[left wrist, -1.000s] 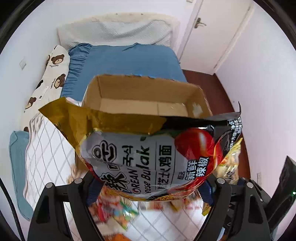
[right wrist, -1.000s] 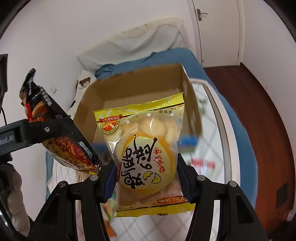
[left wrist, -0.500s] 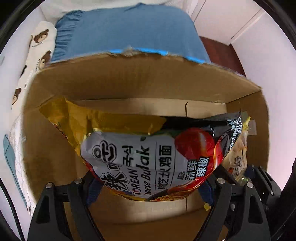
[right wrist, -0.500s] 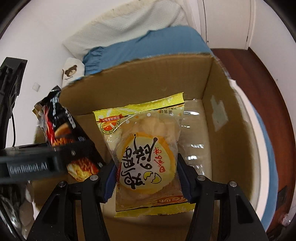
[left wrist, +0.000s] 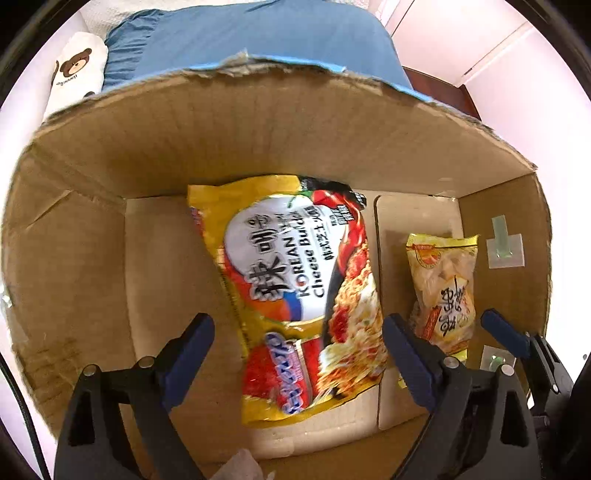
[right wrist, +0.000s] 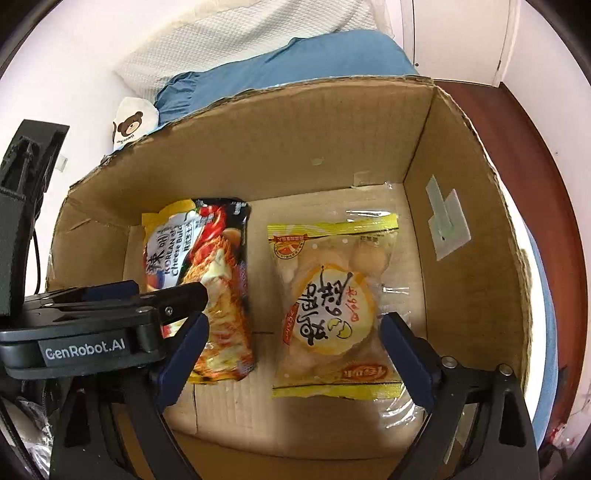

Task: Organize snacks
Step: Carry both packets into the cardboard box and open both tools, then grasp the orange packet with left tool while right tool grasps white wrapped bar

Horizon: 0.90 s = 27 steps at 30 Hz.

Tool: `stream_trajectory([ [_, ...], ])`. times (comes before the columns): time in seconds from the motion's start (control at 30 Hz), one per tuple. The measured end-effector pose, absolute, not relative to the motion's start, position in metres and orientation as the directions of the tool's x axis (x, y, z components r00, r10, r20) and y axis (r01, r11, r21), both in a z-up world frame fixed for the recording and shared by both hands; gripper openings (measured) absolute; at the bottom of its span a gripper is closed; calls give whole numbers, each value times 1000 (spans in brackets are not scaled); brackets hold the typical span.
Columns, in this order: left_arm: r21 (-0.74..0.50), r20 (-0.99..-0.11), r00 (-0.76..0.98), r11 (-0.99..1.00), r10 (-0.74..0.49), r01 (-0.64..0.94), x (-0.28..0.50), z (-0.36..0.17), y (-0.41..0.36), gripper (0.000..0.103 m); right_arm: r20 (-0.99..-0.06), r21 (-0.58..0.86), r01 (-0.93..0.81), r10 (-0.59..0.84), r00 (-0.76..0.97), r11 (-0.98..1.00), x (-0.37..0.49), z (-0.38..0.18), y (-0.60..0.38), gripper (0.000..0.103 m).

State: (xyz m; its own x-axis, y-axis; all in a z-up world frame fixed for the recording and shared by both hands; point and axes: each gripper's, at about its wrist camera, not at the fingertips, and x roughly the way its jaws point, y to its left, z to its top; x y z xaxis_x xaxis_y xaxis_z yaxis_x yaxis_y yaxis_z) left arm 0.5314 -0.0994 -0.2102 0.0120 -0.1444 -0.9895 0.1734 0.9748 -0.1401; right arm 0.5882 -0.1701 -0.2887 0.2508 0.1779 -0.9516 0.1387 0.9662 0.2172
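Note:
An open cardboard box [left wrist: 258, 125] [right wrist: 295, 140] fills both views. A Korean cheese noodle packet [left wrist: 295, 288] [right wrist: 199, 251] lies flat on the left of its floor. A yellow egg-snack bag [left wrist: 443, 291] [right wrist: 332, 295] lies to the right of it. My left gripper [left wrist: 297, 325] hangs over the noodle packet, jaws opening, pads clear of it. My right gripper [right wrist: 295, 325] hangs over the yellow bag, jaws opening, pads not pressing it. In the right wrist view, the left gripper's fingers [right wrist: 184, 295] cover part of the noodle packet.
The box stands on a bed with a blue sheet [left wrist: 258, 33], a bear-print pillow [left wrist: 77, 66] and a white pillow [right wrist: 240, 33] behind it. White labels [right wrist: 448, 225] stick to the box's right wall. Dark wood floor [right wrist: 517, 122] lies to the right.
Both grippers came down into the box and widened their jaws. The noodle packet and the yellow bag left the pads and now lie on the box floor.

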Motion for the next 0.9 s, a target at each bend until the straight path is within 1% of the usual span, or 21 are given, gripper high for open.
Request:
stream_trajectory([
  [0.07, -137, -989, 36, 975, -145, 172, 520, -199, -93, 93, -953, 200, 135, 161, 256, 970, 587, -285, -166, 97],
  [0.23, -81, -984, 142, 981, -106, 176, 497, -169, -76, 93, -953, 148, 123, 109, 283, 981, 578, -273, -161, 97],
  [0.4, -74, -968, 227, 986, -106, 148, 470, -140, -57, 93, -951, 113, 117, 73, 299, 987, 556, -248, -153, 97],
  [0.47, -77, -963, 246, 987, -110, 140, 468, -130, -52, 93, -949, 113, 109, 74, 307, 988, 538, -234, -156, 97],
  [0.9, -90, -932, 336, 986, -134, 144, 397, -76, -37, 93, -916, 123, 85, 80, 393, 989, 452, -160, -154, 97],
])
